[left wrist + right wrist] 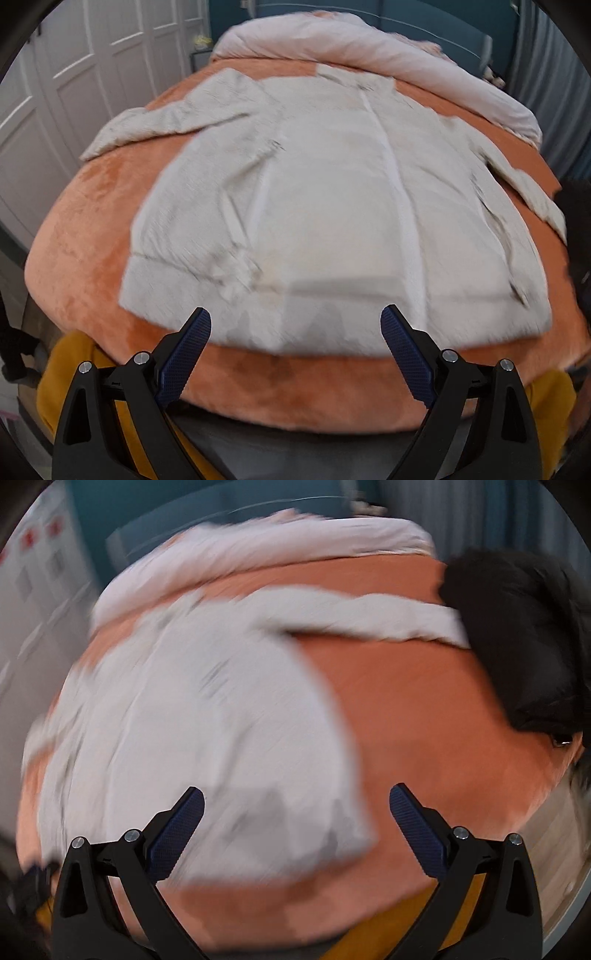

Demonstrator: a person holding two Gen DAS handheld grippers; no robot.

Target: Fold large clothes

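You have one large off-white garment (332, 192) spread flat on the bed (92, 221), front up, its two sleeves stretched out to either side; the right sleeve (369, 616) runs toward a dark pile (517, 638) at the bed's edge and reaches it. One orange blanket (406, 709) covers the bed under the garment, and one pale pink duvet (369, 48) is bunched along the far side. Your left gripper (295, 319) hangs over the near hem with its fingers (192, 347) spread wide and nothing between them. Your right gripper (296, 797) is likewise spread and empty above the garment's lower corner; that view is blurred. Mustard-yellow fabric (74, 373) shows below the bed's near edge. White panelled doors (74, 74) stand to the left.
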